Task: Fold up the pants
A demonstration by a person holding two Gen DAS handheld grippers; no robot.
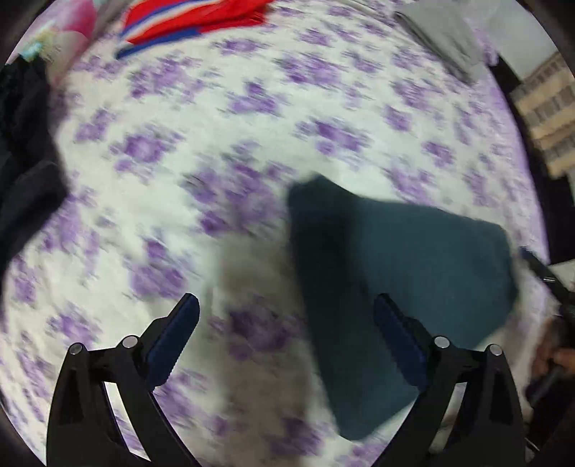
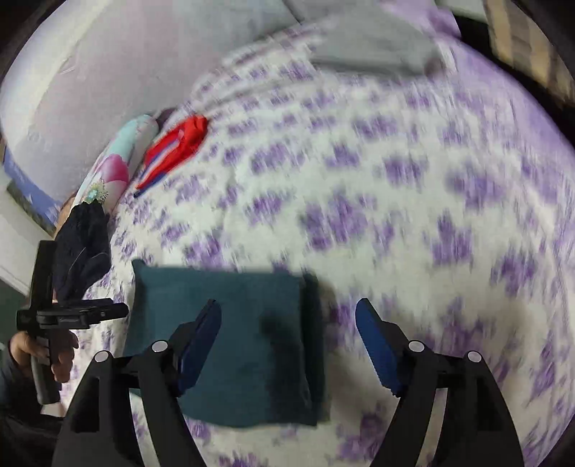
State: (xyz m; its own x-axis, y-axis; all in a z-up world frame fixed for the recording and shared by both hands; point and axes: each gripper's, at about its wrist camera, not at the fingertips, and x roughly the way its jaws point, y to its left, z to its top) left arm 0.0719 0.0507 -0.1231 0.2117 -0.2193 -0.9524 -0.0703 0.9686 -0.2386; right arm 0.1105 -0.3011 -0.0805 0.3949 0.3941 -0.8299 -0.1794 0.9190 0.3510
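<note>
- Left wrist view: the left hand-held gripper (image 1: pixel 285 314) hangs over the bed (image 1: pixel 179 151) with its jaws spread wide and nothing between the pads.
- The folded teal pants (image 1: pixel 413 258) lie flat on the purple-flowered bedspread, ahead of this gripper and to its right, reaching under its right finger.
- Far ahead to the left lies a red garment (image 1: pixel 201 14) with blue and white stripes; a dark garment (image 1: pixel 25 161) sits at the left edge.
- Right wrist view: the right hand-held gripper (image 2: pixel 287 314) is open too, clear of the cloth, with the pants (image 2: pixel 233 323) lying under its left finger and beyond.
- To its left, a hand (image 2: pixel 61 355) holds the other gripper's handle.
- Both views are blurred.
</note>
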